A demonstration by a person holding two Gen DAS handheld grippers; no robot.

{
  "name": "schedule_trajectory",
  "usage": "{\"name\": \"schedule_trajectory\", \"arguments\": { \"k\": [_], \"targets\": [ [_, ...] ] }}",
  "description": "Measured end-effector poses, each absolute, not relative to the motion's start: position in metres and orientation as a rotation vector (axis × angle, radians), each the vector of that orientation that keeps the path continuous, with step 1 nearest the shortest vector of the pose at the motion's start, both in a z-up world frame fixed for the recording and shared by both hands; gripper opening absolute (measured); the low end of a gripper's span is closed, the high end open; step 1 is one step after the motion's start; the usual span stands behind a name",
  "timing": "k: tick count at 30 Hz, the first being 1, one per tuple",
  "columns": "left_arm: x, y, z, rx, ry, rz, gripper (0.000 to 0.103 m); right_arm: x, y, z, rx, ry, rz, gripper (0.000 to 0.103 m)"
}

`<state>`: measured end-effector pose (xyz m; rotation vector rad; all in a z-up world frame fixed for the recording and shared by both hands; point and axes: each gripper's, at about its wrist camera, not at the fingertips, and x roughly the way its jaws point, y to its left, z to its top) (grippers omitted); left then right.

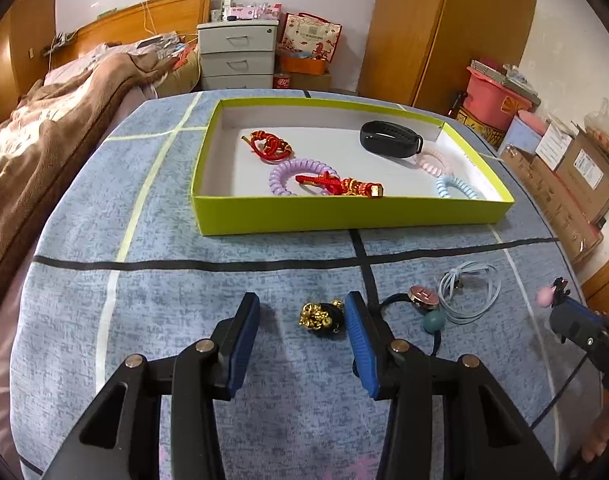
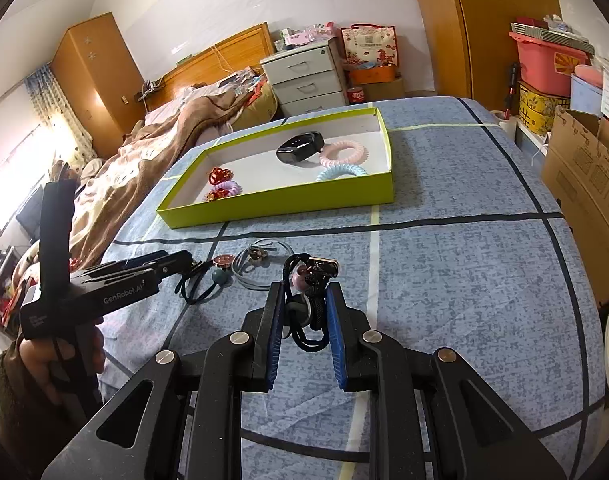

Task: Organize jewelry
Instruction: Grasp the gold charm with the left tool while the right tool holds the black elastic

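While the left hand-held gripper is spread wide around the gold-bell charm on the bed, a black cord ornament is clamped by the right hand-held gripper; both are probably bound for the green tray.

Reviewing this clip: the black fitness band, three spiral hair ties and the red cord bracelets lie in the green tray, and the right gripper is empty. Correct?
Not quite. The right gripper is not empty: the right wrist view shows it shut on a black cord hair tie with a pink bead. The rest holds: the black fitness band, spiral hair ties and red cord bracelets lie in the green tray.
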<state>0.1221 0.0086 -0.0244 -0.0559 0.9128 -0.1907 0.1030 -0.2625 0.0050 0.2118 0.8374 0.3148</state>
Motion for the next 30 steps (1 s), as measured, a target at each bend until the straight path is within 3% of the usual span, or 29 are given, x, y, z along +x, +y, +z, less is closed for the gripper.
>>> {"name": "schedule_trajectory", "arguments": {
  "k": [14,30],
  "targets": [
    [0.116,-0.001,-0.024,-0.044,0.907,-0.234,0.02,0.103,-0.259,0.004,0.206,0.842,0.316,0.022],
    [0.109,0.016,-0.014,-0.106,0.875,-0.24,0.017,0.103,-0.258,0.004,0.202,0.837,0.315,0.022]
  ]
}}
